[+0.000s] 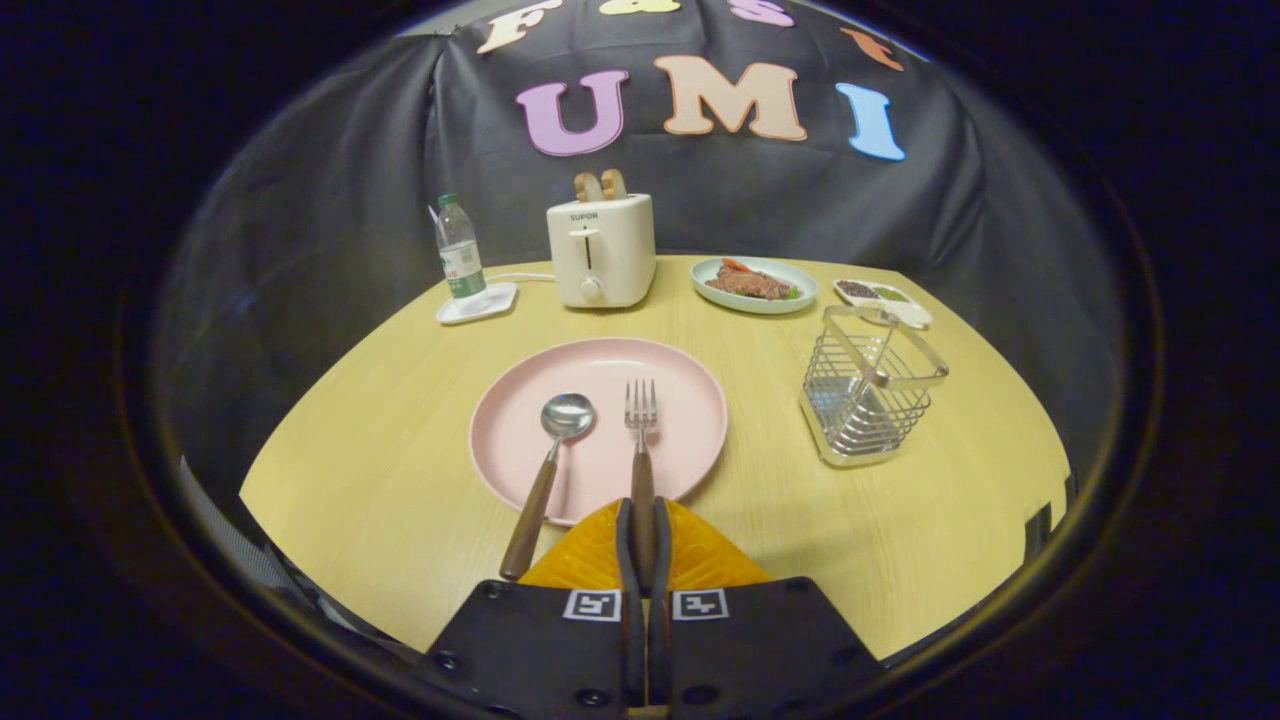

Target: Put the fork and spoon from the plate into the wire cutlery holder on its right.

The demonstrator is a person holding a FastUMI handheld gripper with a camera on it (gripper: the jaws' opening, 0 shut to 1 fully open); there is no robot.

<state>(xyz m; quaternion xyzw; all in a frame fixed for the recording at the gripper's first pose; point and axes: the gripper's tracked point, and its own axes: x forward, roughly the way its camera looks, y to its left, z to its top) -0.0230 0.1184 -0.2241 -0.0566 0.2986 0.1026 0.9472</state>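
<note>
Near the table's (380,520) front edge, your gripper (643,530) has its fingers pinched narrow on the fork (641,440) handle, tines resting on the pink plate (690,390). Spoon (548,470) lies just left, bowl on the plate, handle over the rim toward you. Step in hand looks like the fork grasp. Next: lift, carry right to the wire cutlery holder (870,385) by the table's right edge, tip the fork upright, drop it in.

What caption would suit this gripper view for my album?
Gripper shut on the wooden-handled metal fork lying on the round pink plate, beside the wooden-handled spoon.
</note>
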